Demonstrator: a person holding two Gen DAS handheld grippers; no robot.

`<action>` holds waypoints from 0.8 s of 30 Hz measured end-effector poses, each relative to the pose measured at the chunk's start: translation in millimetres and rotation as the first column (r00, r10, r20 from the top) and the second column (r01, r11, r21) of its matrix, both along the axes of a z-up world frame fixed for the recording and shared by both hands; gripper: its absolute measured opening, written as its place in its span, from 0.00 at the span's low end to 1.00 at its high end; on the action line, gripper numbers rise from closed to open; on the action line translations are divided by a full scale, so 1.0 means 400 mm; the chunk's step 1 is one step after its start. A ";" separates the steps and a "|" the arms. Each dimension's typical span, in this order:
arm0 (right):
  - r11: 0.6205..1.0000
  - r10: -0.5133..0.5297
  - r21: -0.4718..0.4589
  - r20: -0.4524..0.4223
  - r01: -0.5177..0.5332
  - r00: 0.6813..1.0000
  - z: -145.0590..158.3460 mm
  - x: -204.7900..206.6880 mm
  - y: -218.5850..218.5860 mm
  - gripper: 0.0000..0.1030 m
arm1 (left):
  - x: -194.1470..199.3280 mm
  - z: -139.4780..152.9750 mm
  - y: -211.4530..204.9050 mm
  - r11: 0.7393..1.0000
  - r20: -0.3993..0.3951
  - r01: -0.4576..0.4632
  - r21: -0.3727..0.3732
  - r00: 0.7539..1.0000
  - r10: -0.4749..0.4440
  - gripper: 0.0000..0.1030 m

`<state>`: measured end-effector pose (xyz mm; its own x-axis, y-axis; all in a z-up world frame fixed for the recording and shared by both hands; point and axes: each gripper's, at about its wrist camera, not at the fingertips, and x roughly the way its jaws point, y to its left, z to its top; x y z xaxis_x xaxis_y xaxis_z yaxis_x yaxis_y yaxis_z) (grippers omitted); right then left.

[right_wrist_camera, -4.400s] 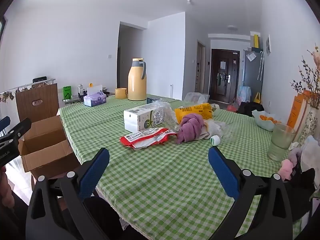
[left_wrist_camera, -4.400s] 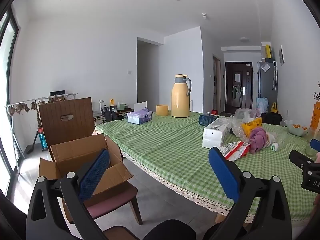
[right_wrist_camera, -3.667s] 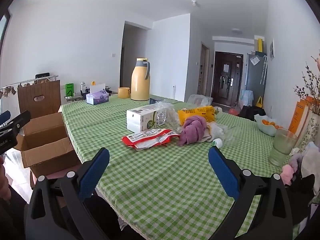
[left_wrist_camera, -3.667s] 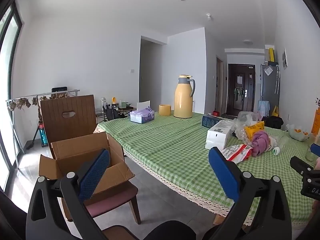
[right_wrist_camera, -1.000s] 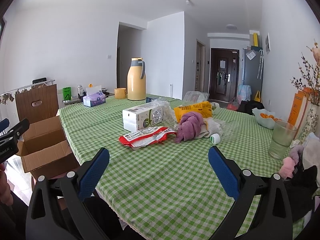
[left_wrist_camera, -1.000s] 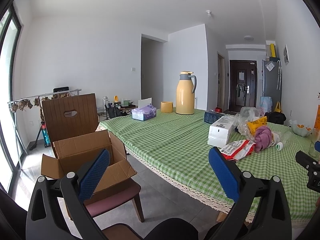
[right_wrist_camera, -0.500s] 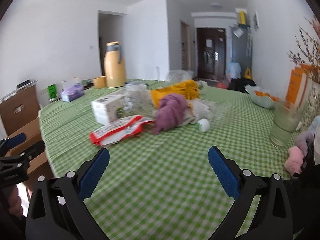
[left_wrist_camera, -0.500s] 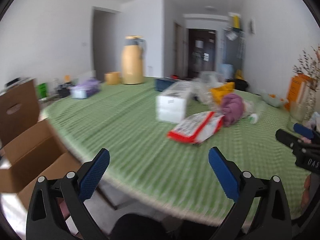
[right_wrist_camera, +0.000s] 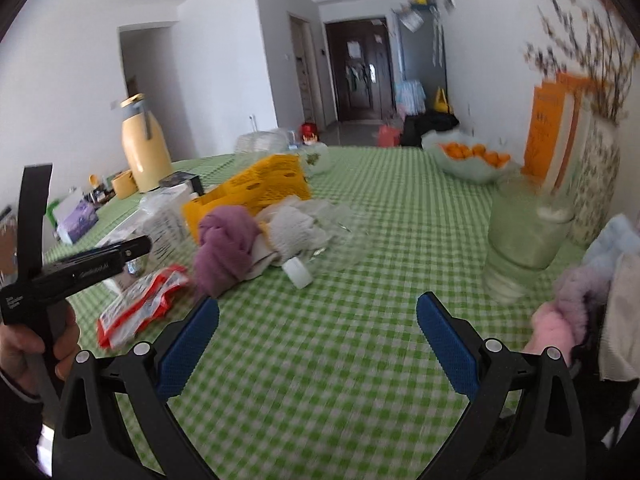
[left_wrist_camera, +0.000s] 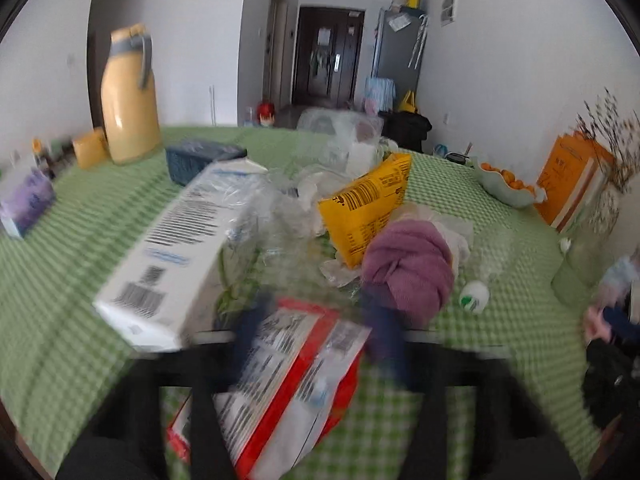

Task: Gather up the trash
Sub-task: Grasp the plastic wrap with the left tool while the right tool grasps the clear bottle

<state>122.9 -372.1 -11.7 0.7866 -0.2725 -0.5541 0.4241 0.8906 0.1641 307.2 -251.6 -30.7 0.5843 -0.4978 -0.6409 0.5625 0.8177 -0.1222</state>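
**Left view smeared, jaws closing over red wrapper**

My left gripper (left_wrist_camera: 316,332) is badly blurred; its fingers have just been closing with the red snack wrapper (left_wrist_camera: 280,380) between them, though I cannot tell whether the pads press it. It tilts down at the green checked table (left_wrist_camera: 60,280). My right gripper (right_wrist_camera: 318,344) gapes wide, empty, angled down over bare cloth, with the wrapper lying to its left.
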 end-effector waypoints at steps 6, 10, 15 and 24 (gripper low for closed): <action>0.978 0.027 0.206 -0.075 -0.011 0.997 -0.056 0.105 -0.071 0.92 | -0.020 0.112 0.065 0.992 0.086 0.012 -0.125 0.996 -0.001 0.04; 0.925 0.010 0.380 -0.070 0.017 0.997 -0.085 0.190 -0.127 0.92 | -0.070 0.226 0.151 0.982 0.195 0.028 -0.187 0.981 0.009 0.04; 0.923 -0.104 0.362 -0.084 0.128 0.991 -0.086 0.257 -0.179 0.92 | -0.115 0.289 0.242 0.980 0.266 -0.006 -0.200 0.962 0.060 0.04; 0.913 -0.173 0.359 -0.091 0.195 0.981 -0.078 0.267 -0.229 0.58 | -0.140 0.293 0.298 0.989 0.313 -0.041 -0.144 0.946 0.084 0.04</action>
<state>229.5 -463.6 -42.7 0.7065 -0.1800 -0.6844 0.5928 0.6787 0.4335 251.2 -132.4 86.4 0.7792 -0.5219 -0.3470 0.5383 0.8409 -0.0560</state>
